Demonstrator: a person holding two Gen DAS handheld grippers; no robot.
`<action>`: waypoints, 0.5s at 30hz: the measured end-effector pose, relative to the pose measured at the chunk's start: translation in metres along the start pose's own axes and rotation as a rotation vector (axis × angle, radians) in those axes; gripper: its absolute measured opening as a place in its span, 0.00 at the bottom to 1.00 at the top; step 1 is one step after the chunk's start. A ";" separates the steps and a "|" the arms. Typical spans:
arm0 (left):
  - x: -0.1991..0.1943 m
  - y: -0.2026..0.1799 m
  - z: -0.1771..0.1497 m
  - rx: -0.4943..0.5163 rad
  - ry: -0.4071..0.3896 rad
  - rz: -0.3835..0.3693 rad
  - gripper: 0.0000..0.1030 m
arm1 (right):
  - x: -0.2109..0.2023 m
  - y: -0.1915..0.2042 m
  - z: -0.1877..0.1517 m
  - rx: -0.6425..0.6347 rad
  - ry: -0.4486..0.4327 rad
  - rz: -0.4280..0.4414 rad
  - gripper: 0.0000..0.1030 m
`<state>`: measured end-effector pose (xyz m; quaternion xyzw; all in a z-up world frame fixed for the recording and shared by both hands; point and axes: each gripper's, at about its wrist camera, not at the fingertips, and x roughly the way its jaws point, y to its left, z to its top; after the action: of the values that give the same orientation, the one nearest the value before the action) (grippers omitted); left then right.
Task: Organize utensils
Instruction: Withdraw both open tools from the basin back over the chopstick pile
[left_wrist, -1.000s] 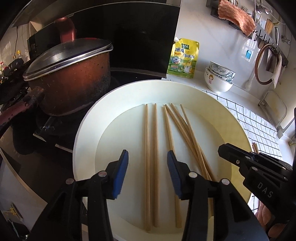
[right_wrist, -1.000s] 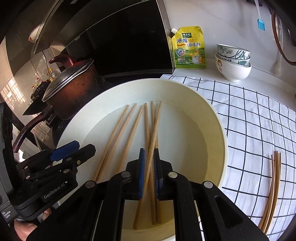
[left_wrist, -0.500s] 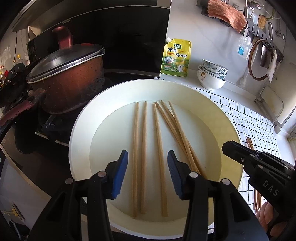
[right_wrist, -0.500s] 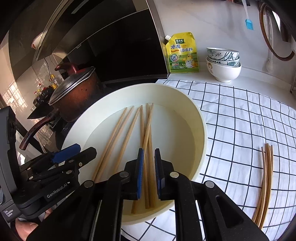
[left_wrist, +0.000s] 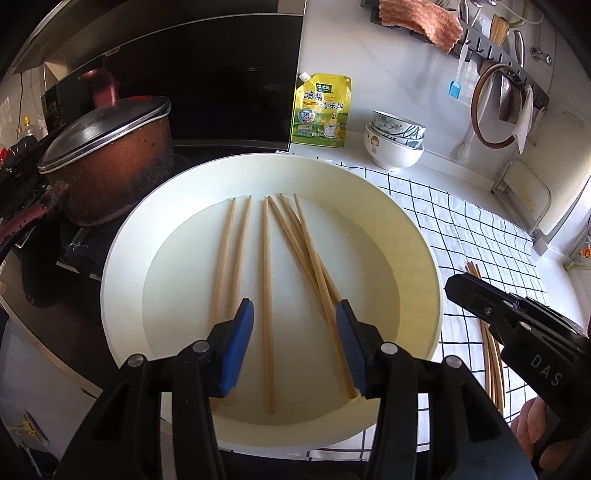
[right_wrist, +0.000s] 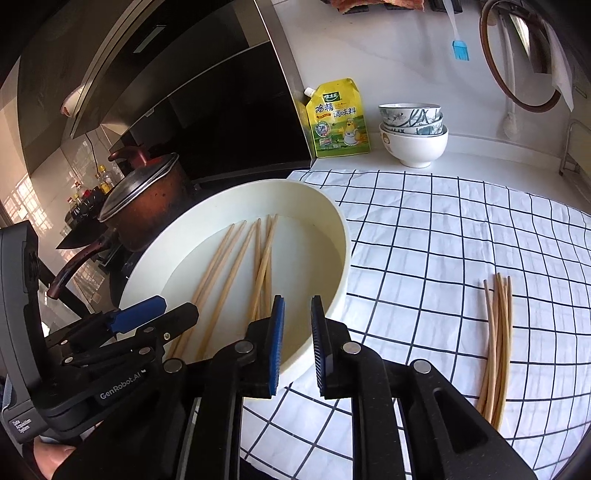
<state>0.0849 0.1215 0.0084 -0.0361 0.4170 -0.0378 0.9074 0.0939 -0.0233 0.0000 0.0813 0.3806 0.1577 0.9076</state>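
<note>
Several wooden chopsticks (left_wrist: 267, 295) (right_wrist: 229, 273) lie loose in a round cream basin (left_wrist: 424, 236) (right_wrist: 343, 236). A bundle of chopsticks (right_wrist: 496, 343) (left_wrist: 491, 354) lies on the checked cloth to the basin's right. My left gripper (left_wrist: 293, 314) hovers over the basin's near side; its jaws are opening and grip nothing, with one chopstick showing below the gap. My right gripper (right_wrist: 297, 306) is above the basin's near right rim. Its jaws are opening to a narrow gap with nothing between them. Each gripper shows in the other's view: left gripper (right_wrist: 140, 321), right gripper (left_wrist: 480, 295).
A lidded brown pot (left_wrist: 110, 166) sits on the dark stove left of the basin. A yellow seasoning pouch (left_wrist: 321, 110) and stacked bowls (left_wrist: 395, 144) stand against the back wall. The checked cloth (right_wrist: 443, 240) covers the counter on the right. A wall rack (left_wrist: 498, 55) holds hanging tools.
Both grippers have drawn back from the basin toward its near edge. The right jaws, earlier closed around a chopstick, have parted and hold nothing. The left jaws stand wider.
</note>
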 end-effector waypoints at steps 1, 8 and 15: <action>-0.001 -0.003 -0.001 0.001 0.000 -0.005 0.47 | -0.002 -0.003 -0.001 0.003 -0.002 -0.004 0.14; -0.004 -0.029 -0.004 0.026 -0.001 -0.034 0.48 | -0.020 -0.028 -0.011 0.029 -0.020 -0.035 0.16; -0.004 -0.054 -0.008 0.052 0.006 -0.056 0.50 | -0.034 -0.052 -0.019 0.057 -0.031 -0.056 0.16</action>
<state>0.0742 0.0682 0.0116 -0.0242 0.4173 -0.0740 0.9054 0.0698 -0.0833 -0.0050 0.0990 0.3728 0.1197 0.9148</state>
